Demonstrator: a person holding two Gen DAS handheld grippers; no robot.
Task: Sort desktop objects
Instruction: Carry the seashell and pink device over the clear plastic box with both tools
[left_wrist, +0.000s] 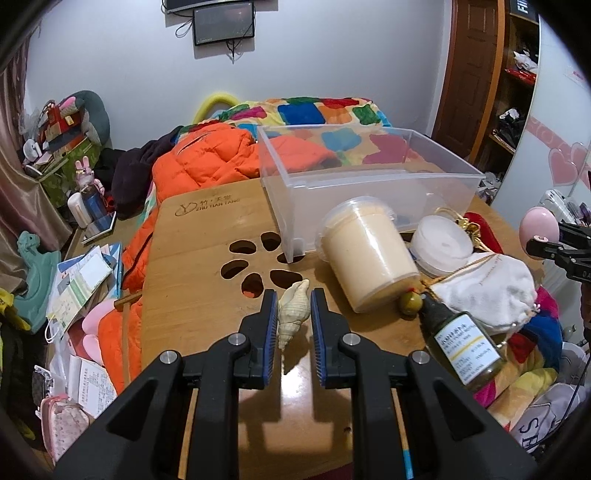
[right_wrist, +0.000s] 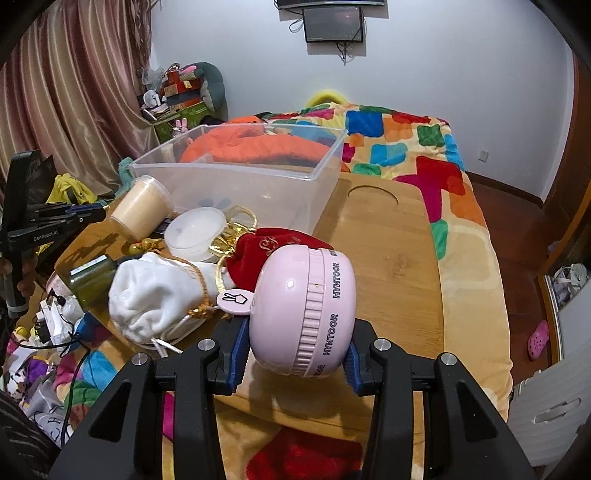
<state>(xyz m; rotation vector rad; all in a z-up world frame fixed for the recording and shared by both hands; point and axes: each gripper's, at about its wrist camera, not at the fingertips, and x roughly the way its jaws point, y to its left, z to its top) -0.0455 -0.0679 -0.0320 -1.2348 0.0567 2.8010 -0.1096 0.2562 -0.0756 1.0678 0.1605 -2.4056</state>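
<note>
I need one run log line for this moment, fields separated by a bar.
left gripper: open around seashell on table | right gripper: shut on pink device | clear bin: nothing visible inside

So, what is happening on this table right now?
A person is sorting a cluttered bamboo table with two handheld grippers. The right gripper is clamped on a pink round gadget, held just above the table. The left gripper is open, its fingers on either side of a seashell that lies on the table, not yet squeezed. The clear plastic bin behind looks empty. A cream tub, a white pouch and a small bottle lie outside it.
</note>
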